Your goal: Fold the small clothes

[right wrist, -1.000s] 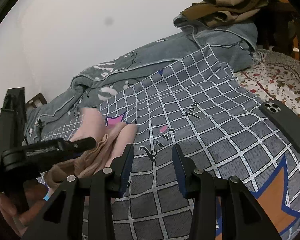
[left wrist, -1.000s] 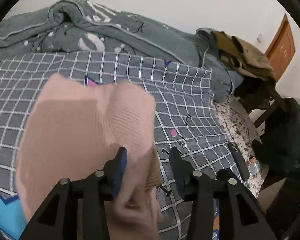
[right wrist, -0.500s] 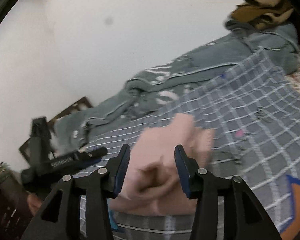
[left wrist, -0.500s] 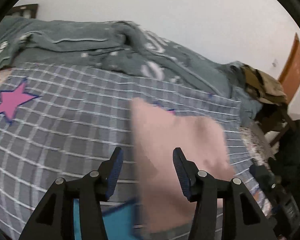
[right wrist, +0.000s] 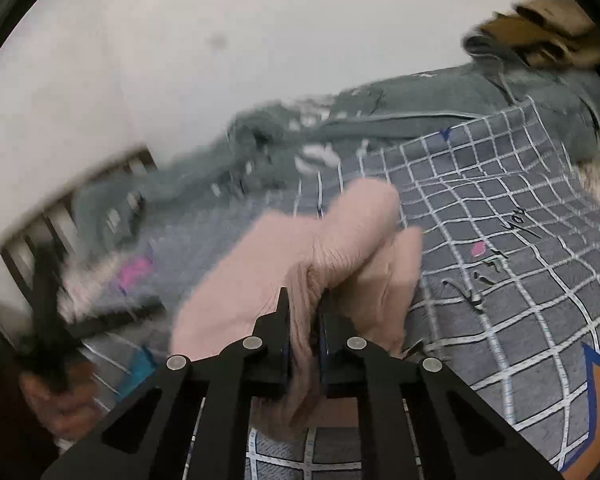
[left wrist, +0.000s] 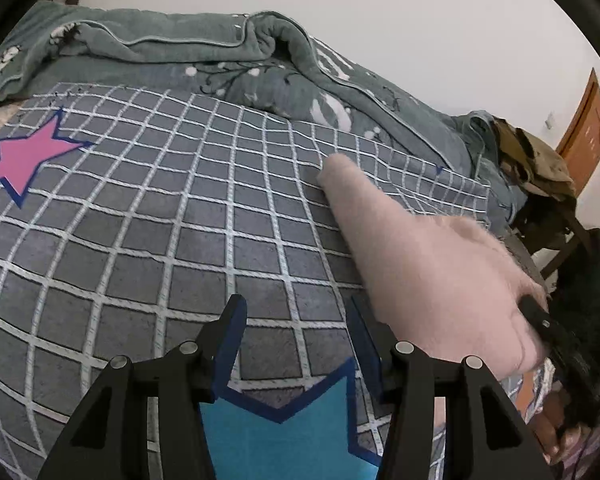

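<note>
A: Left wrist view, left to right. Pink star (left wrist: 24,156) at 9 o'clock on the grid blanket (left wrist: 180,208). Left gripper (left wrist: 298,320) at 6, jaws apart, only blanket between them.

B: The garment?

A: Pink knit garment (left wrist: 432,268) lying at 3 o'clock, long axis running from its narrow end at 1 down to 4.

B: Right wrist view?

A: Blurred. Right gripper (right wrist: 304,320) clamped together on a bunched fold of the pink knit (right wrist: 340,236); cloth stretches from the jaws toward 1 o'clock.
</note>
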